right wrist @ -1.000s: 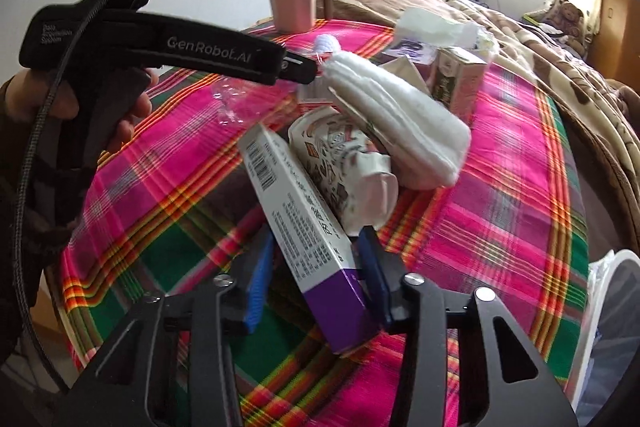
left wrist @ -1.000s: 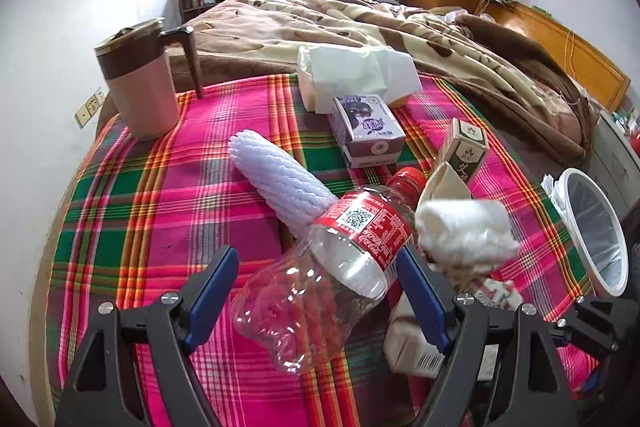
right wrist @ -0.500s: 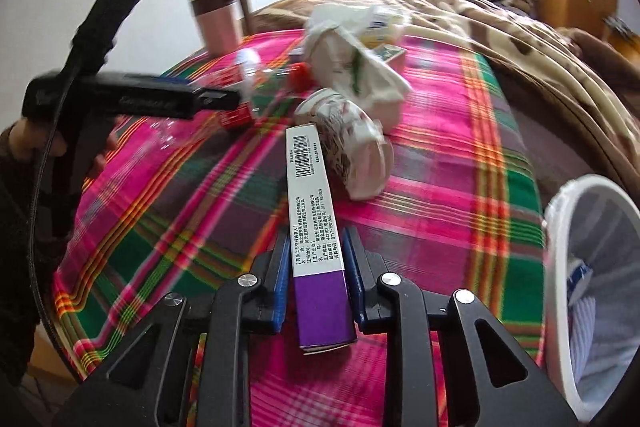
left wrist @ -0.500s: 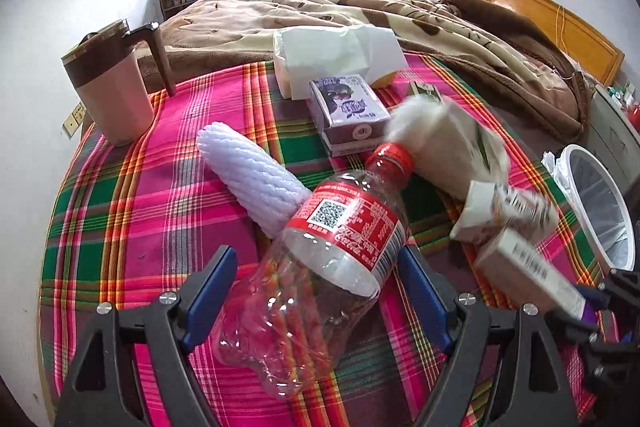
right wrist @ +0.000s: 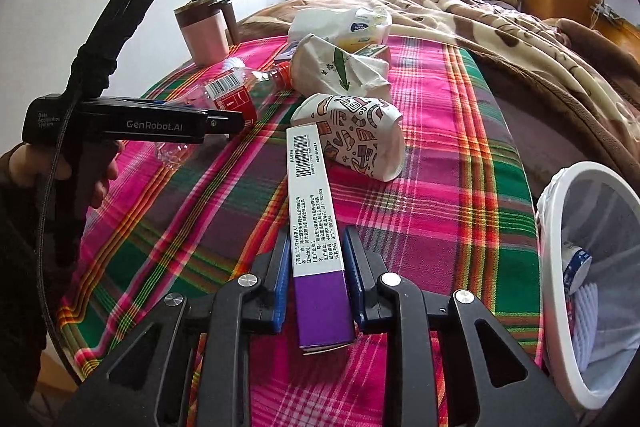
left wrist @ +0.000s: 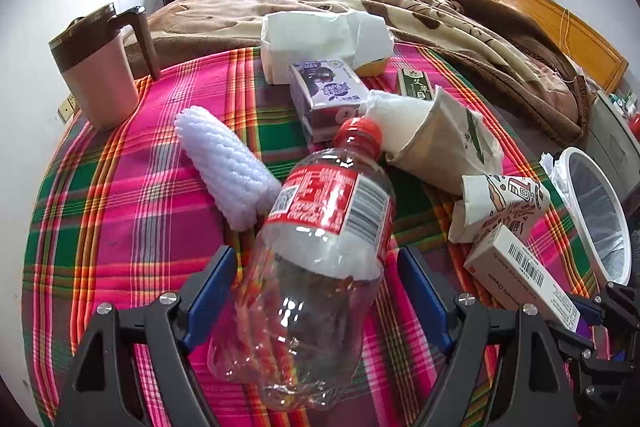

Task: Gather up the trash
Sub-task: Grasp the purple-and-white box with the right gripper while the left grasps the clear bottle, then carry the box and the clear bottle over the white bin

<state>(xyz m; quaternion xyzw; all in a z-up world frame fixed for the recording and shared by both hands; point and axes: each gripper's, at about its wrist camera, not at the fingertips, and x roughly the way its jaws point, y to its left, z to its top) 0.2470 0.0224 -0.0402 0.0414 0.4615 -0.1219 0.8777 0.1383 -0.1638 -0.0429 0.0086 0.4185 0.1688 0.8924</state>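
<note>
- Right wrist view showed the right tool (right wrist: 316,259) pinching the box (right wrist: 316,223); its jaws had just closed on it.
- Next move, likely: carry it right to the bin (right wrist: 560,187).
- Left tool (left wrist: 320,291) was spread around the bottle (left wrist: 316,247), its pads apart from it.

Left gripper (left wrist: 316,291): black frame with blue pads, angled downward, jaws set wide; a crumpled clear plastic bottle with a red label and cap (left wrist: 316,243) lies between the pads, contact with them not discernible. The person's left hand (right wrist: 86,171), dark-sleeved, grips its black handle.

Right gripper (right wrist: 318,277): same build, angled downward, jaws having just been closing, both blue pads pressed against the sides of a long white-and-purple cardboard carton (right wrist: 316,227).
</note>
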